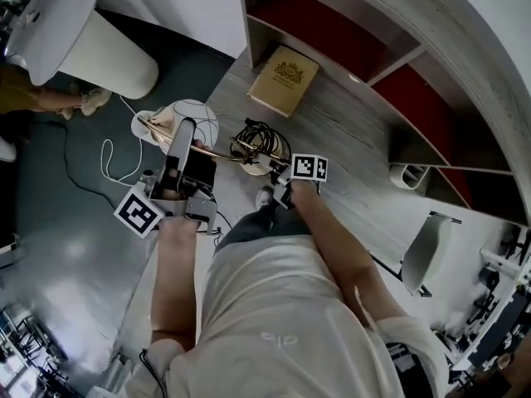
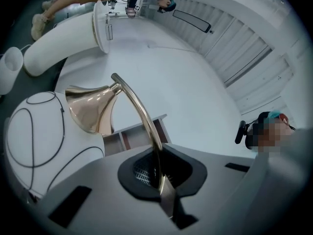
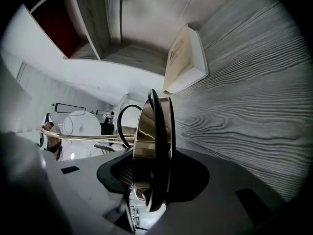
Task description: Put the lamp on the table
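The only print I can spot is a gold crest on the cover of the tan book (image 1: pixel 284 80), and its lettering is too small to read; each gripper also carries a cube of black-and-white square markers (image 1: pixel 138 210). The lamp (image 1: pixel 217 151) is off the ground, lying on its side, its long axis running left to right between the 2 grippers. Its brass shade (image 2: pixel 90 109) points out to the person's left, past the table's edge and above a white ball-shaped thing (image 1: pixel 197 114) with thin black lines. The round base (image 3: pixel 154 131) sits at the right end, over the grey wood-grain table (image 1: pixel 357 164). The left gripper (image 1: pixel 194 144) has its jaws pressed together on the thin curved brass arm (image 2: pixel 142 116). The right gripper (image 1: pixel 278 181) pinches the base, which stands edge-on between its jaws. I cannot tell whether the base touches the tabletop. A black cord (image 1: pixel 261 135) is bunched in loops right at the base. The book lies flat on the table just beyond it, in front of a shelf unit (image 1: pixel 332 31) with red backs. On the floor to the left are a big white cylinder (image 1: pixel 108 52) and a loose white cable (image 1: pixel 108 160).
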Demonstrator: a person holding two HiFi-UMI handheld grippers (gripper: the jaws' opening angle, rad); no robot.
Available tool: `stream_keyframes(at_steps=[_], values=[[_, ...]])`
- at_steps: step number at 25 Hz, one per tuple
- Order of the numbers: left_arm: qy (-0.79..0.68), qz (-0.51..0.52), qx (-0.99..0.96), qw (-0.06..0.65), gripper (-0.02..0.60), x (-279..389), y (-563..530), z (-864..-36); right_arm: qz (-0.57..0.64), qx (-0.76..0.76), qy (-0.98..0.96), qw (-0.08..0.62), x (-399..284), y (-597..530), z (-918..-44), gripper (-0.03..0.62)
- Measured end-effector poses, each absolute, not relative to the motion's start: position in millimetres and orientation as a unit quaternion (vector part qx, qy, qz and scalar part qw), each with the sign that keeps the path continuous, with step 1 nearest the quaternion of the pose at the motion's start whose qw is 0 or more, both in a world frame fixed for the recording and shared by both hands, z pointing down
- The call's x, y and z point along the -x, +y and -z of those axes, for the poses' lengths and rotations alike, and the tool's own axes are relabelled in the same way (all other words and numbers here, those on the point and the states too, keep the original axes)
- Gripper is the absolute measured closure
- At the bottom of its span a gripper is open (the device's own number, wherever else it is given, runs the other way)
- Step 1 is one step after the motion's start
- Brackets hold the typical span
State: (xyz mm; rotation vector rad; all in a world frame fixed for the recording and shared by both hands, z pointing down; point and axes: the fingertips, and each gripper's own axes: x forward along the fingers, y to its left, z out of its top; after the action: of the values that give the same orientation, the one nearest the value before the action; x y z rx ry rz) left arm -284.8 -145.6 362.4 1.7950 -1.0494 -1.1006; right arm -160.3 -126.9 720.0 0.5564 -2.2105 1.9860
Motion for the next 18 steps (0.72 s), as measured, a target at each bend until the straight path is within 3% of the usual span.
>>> stream_keyframes(at_steps=[18], values=[[-0.476, 0.425, -0.663, 0.391, 0.566, 304, -166, -401, -0.677, -0.152, -0.712, 0.107, 185, -140, -758, 0.413]])
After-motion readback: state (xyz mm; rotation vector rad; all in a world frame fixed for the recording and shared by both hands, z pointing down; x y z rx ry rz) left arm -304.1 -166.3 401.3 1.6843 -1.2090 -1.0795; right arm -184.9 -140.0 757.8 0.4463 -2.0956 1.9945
